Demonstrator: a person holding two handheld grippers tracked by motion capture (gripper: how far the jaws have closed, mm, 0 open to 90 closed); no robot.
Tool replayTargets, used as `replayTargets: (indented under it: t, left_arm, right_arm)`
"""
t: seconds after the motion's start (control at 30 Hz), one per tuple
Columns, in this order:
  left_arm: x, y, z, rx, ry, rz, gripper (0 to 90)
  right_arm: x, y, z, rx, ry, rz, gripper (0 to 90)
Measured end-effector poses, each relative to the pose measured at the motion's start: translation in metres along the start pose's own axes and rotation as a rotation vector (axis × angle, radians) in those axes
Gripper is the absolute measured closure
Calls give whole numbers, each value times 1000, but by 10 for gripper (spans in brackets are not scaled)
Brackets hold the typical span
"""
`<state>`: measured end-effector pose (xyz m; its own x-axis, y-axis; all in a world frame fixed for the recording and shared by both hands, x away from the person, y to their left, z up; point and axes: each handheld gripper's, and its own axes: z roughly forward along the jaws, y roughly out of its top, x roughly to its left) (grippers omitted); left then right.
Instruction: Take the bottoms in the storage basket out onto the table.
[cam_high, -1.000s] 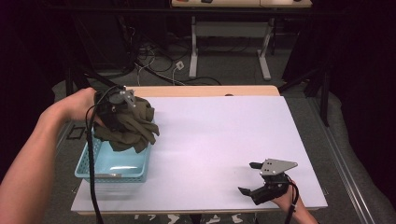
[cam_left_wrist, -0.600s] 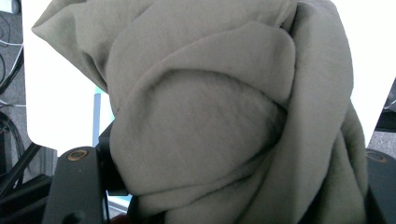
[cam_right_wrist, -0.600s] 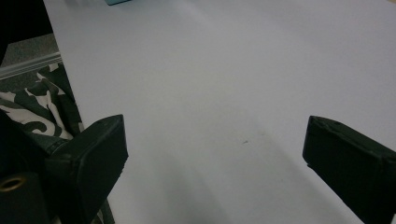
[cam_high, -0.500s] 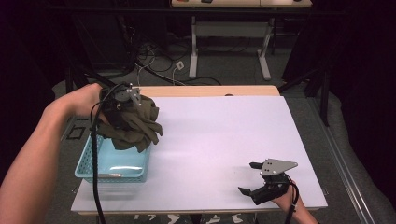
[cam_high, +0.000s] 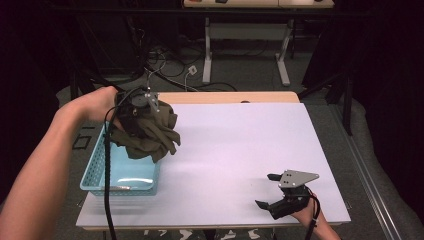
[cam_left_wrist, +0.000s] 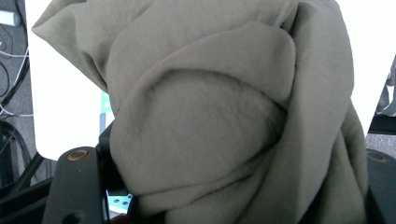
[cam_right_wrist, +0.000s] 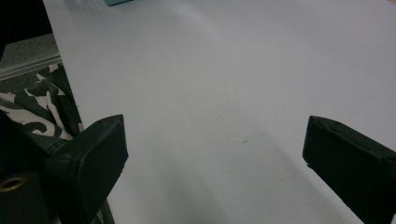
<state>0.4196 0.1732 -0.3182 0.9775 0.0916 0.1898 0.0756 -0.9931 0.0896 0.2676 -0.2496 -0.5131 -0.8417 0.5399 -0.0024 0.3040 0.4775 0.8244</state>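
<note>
One bundle of olive cloth (cam_high: 150, 132) clamped in left gripper (cam_high: 136, 111), upper left of frame, hanging over far end of blue basket (cam_high: 92, 172). Right gripper (cam_high: 270, 192), jaws wide apart, lower right, well apart from cloth; left hand nearer.

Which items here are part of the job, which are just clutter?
In the job:
- olive cloth, bunched in the left gripper
- blue basket beneath it
- white table

Lying about:
- right gripper, open, idle near the table's front edge
- cables on the floor
- far desk
</note>
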Motion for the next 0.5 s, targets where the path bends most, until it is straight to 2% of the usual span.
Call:
replayTargets:
  t: [0.5]
  left_arm:
    - [-1,23,-2,-22,15,25,297]
  right_arm:
    - [0,0,-1,0,-2,0,65]
